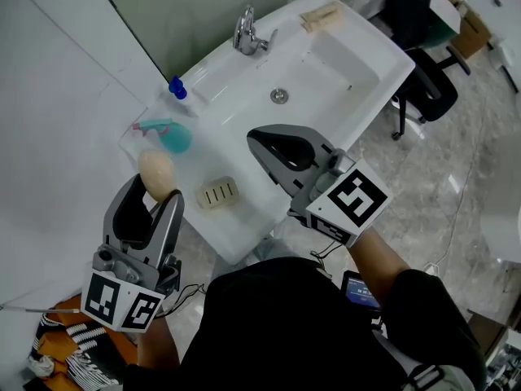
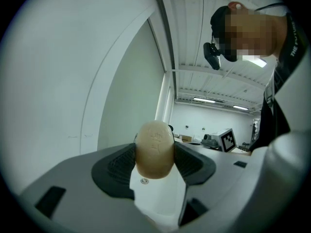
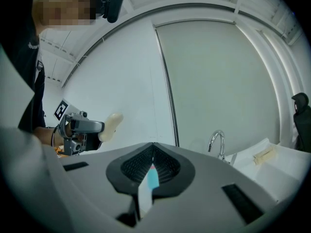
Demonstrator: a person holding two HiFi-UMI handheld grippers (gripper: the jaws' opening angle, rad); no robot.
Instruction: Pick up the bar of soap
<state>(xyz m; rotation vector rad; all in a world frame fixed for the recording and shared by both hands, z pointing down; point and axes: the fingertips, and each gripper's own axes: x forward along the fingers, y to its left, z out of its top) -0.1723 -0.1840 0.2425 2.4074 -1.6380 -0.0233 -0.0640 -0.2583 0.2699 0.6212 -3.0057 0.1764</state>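
Note:
The bar of soap is a pale beige oval, held up in the air at the left of the white sink counter. My left gripper is shut on it, and its dark pads press both sides of the soap in the left gripper view. The right gripper view shows the soap sticking out of that gripper at the left. My right gripper hovers over the front of the counter with its jaws shut and nothing between them. An empty ribbed soap dish lies on the counter below and between the two grippers.
A chrome faucet stands behind the basin. A teal bottle and a blue-capped one sit at the counter's left end. A beige block lies at the far corner. A black chair stands to the right.

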